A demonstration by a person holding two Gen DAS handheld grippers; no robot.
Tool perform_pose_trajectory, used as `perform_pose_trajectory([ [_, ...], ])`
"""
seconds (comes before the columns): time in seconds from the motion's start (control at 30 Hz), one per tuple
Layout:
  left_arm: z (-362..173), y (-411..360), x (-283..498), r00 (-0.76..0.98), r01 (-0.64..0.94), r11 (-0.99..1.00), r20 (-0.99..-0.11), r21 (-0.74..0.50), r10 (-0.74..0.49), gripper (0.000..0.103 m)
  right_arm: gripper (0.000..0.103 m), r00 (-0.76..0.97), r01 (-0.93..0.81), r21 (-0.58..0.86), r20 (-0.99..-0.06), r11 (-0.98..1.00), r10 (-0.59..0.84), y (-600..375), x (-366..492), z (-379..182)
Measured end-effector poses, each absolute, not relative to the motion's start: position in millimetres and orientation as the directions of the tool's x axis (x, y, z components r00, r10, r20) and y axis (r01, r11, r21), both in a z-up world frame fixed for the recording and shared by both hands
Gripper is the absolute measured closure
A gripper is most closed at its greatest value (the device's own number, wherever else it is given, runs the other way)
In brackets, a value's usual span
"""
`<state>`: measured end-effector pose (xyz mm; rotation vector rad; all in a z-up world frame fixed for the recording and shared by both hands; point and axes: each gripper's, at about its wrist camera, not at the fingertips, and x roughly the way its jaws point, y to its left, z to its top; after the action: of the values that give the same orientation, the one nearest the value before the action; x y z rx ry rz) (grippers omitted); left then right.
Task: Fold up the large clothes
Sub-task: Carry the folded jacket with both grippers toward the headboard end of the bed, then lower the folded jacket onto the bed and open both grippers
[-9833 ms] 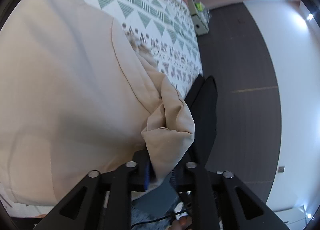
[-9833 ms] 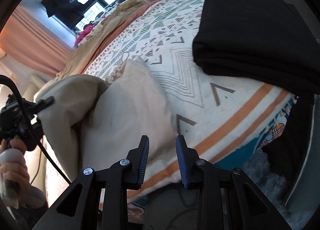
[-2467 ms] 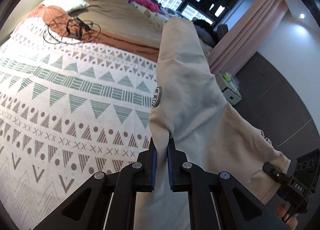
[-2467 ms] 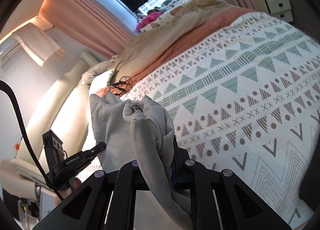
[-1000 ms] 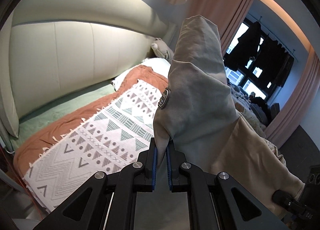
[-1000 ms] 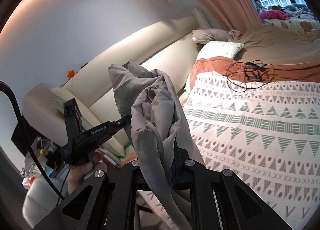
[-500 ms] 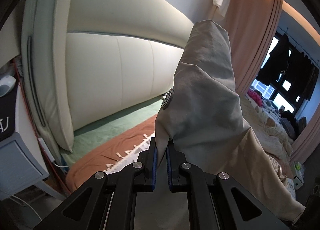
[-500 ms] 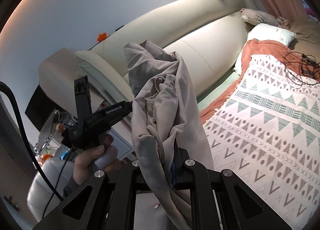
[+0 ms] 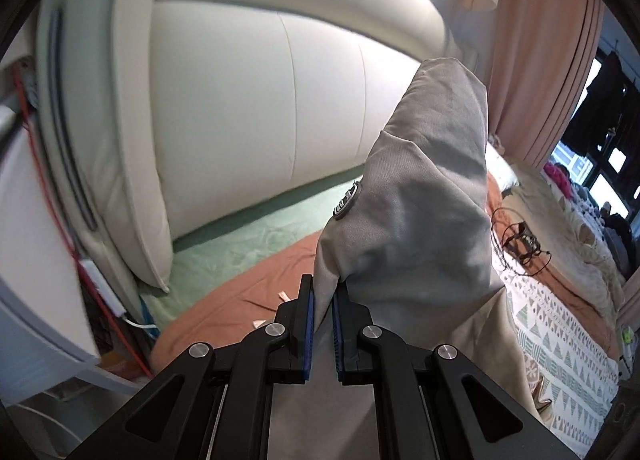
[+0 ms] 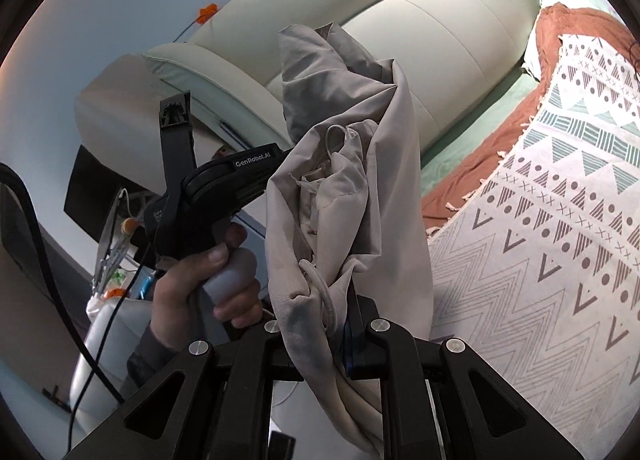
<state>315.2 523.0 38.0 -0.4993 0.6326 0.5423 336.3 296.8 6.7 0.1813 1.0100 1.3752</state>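
A large beige garment (image 9: 424, 212) hangs in the air between both grippers, above the bed. My left gripper (image 9: 321, 312) is shut on one edge of it, just below a round dark badge (image 9: 347, 202). My right gripper (image 10: 336, 334) is shut on a bunched part of the same beige garment (image 10: 352, 188), where a drawstring loops out. The cloth hides the right gripper's left finger. In the right wrist view a hand (image 10: 204, 284) holds the left gripper's body to the left of the cloth.
A bed with a white patterned blanket (image 10: 560, 244) and a rust-brown throw (image 9: 240, 292) lies below. A padded cream headboard (image 9: 260, 100) stands behind. A black cable tangle (image 9: 516, 240) lies on the blanket. Cables and a bedside unit (image 9: 44, 260) sit at the left.
Both grippers swung with the garment toward the head of the bed and sank lower. The headboard now fills more of both views. Both grips are unchanged.
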Motion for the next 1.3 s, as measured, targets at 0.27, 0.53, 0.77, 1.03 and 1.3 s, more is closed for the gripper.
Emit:
perform_pose_trajectory([
  [0.27,15.5,520.5,375.4,0.650,-0.588,0.781,-0.698,-0.212,0.300,0.096,0.091,-0.076,-0.649,0.668,-0.532,0.363,0.843,273.6,413.7,-45.3],
  [0.53,-18.1,528.7,397.0,0.543,-0.656,0.742,-0.769,-0.137,0.338,0.089,0.091,-0.046,-0.603,0.677,-0.558,0.422,0.829,269.7,465.3,-82.3],
  [0.77,-63.7,526.5,340.7,0.468,-0.700,0.703,-0.824,-0.125,0.320,0.089,0.091,-0.034,-0.486,0.672,-0.653,0.559,0.756,273.9,517.1,-169.0],
  [1.03,-102.0,517.4,279.0,0.455,-0.745,0.641,-0.844,-0.185,0.285,0.089,0.091,-0.048,-0.504,0.665,-0.659,0.551,0.751,275.8,532.9,-185.6],
  [1.3,-117.9,493.6,246.1,0.467,-0.766,0.606,-0.833,-0.214,0.296,0.040,0.055,0.033,-0.451,0.566,-0.762,0.690,0.647,242.3,555.2,-226.1],
])
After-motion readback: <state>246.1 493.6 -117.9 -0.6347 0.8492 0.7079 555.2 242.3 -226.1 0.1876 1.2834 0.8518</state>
